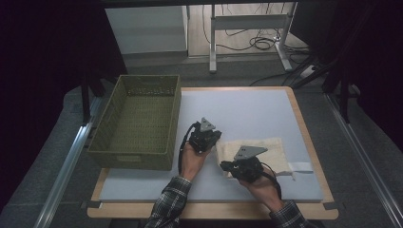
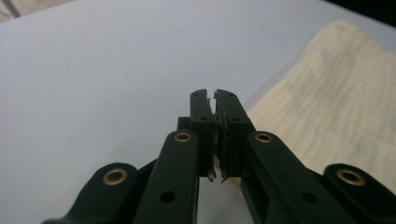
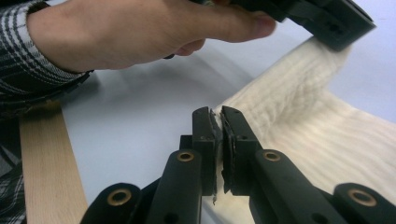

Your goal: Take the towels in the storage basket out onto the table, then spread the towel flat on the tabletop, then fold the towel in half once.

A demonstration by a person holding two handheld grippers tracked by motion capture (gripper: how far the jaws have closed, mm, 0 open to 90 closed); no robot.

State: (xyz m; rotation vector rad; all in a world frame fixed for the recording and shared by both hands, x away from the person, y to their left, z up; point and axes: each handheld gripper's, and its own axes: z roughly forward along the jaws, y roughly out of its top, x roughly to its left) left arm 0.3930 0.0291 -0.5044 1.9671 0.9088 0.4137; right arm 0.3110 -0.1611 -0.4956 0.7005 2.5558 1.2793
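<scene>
The cream cloth point(image 1: 256, 154) is lying right of centre near the table's point(image 1: 247, 114) front edge. The left gripper point(image 2: 215, 100) and right gripper point(image 3: 218, 116) are each clenching its left edge, likely to lift and fold it.

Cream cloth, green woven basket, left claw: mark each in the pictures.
Cream crinkled cloth point(image 1: 271, 148): high view, bare middle of its right half.
Olive-green woven basket point(image 1: 128, 156): high view, near wall.
Left claw point(image 2: 215, 100): left gripper view, midway between its black fingertips, jaws closed.
</scene>
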